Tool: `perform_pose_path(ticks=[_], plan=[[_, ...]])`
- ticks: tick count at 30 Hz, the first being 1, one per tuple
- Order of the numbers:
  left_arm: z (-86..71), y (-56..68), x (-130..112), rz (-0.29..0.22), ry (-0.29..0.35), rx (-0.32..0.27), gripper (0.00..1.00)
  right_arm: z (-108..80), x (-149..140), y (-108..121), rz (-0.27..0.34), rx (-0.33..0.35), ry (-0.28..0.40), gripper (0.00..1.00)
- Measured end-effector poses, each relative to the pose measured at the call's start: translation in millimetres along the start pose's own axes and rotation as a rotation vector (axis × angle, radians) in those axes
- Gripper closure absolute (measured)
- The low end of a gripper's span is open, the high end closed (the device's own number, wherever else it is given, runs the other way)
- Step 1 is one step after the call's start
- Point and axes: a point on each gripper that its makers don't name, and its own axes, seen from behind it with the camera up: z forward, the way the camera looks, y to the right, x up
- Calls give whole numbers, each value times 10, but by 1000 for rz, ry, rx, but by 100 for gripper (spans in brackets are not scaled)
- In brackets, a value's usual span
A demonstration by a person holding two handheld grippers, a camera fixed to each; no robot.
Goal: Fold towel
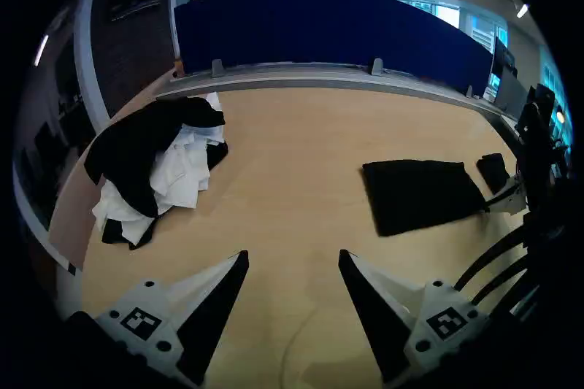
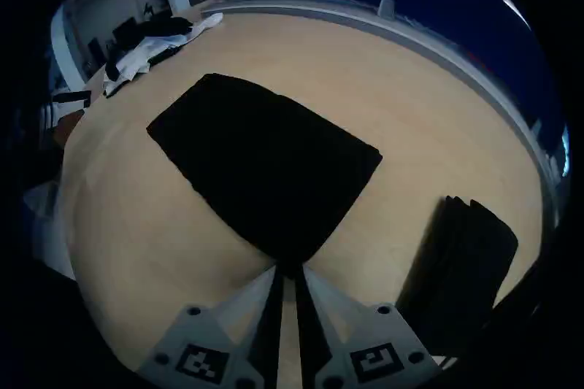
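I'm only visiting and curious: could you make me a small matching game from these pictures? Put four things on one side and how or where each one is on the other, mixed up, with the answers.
Things
1. black towel
2. heap of black and white cloths
3. folded dark stack
4. left gripper

States
A. open, above bare tabletop
B. neatly folded, lying beside the spread towel
C. spread flat, one corner pinched by the right gripper
D. piled loosely near the table's edge

Pairs: 1-C, 2-D, 3-B, 4-A
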Motion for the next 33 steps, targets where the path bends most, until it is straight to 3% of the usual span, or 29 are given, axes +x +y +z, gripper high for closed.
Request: perform_pose_path(ticks=[14, 26, 33], plan=[[-9, -20, 29, -20, 3, -6, 9, -144, 257, 40, 7, -24, 59, 91], [-49, -32, 97, -18, 17, -9, 9, -492, 943, -64, -57, -40, 176, 91], [-52, -24, 126, -15, 25, -14, 9, -568, 1282, -159, -100, -37, 216, 91]])
